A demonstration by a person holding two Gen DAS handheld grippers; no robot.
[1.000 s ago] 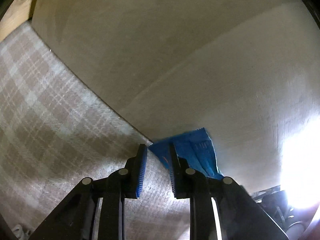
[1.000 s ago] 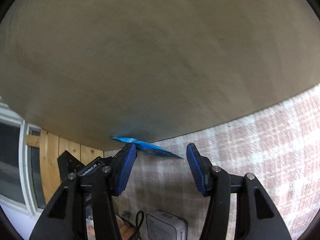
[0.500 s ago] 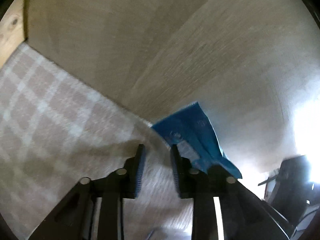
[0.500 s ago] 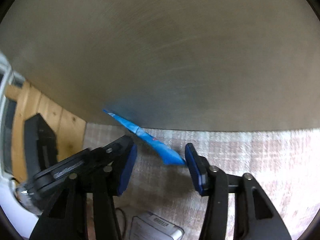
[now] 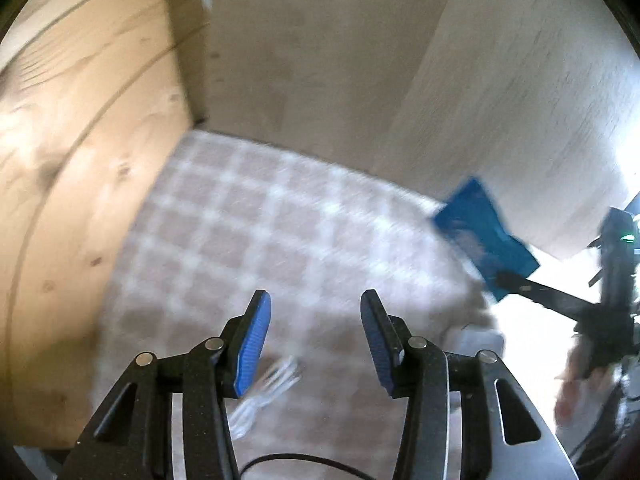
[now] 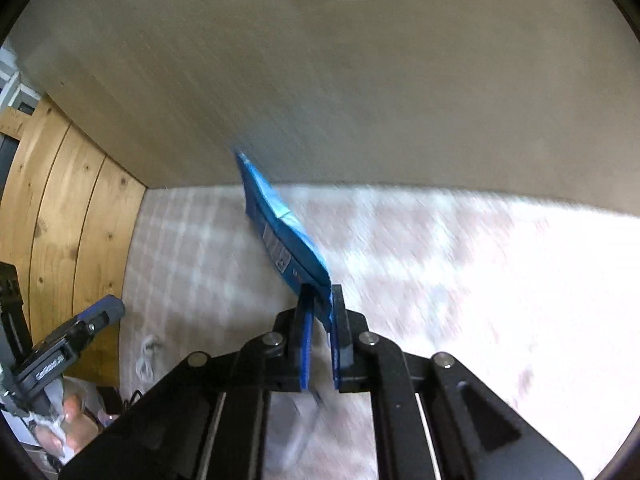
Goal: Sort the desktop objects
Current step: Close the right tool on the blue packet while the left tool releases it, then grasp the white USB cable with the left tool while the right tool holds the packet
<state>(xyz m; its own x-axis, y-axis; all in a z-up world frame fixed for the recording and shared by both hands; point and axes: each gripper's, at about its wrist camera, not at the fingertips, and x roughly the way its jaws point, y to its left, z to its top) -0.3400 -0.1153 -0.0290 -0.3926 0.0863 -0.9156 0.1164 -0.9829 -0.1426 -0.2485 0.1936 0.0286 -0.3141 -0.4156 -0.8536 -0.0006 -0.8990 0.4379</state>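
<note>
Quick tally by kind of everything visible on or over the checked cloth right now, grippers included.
Grippers: 2, the left gripper open and empty, the right gripper shut on the blue packet.
Blue packets: 1.
White cord bundles: 1, the white cord bundle lying on the checked cloth.
Black cables: 1, the black cable at the near edge.
Total: 5.

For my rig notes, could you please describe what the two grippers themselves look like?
Both match: the left gripper and the right gripper have matte black angular linkage arms with round silver pivot pins and flat ribbed blue pads. The left one carries small white lettering, too blurred to read.
</note>
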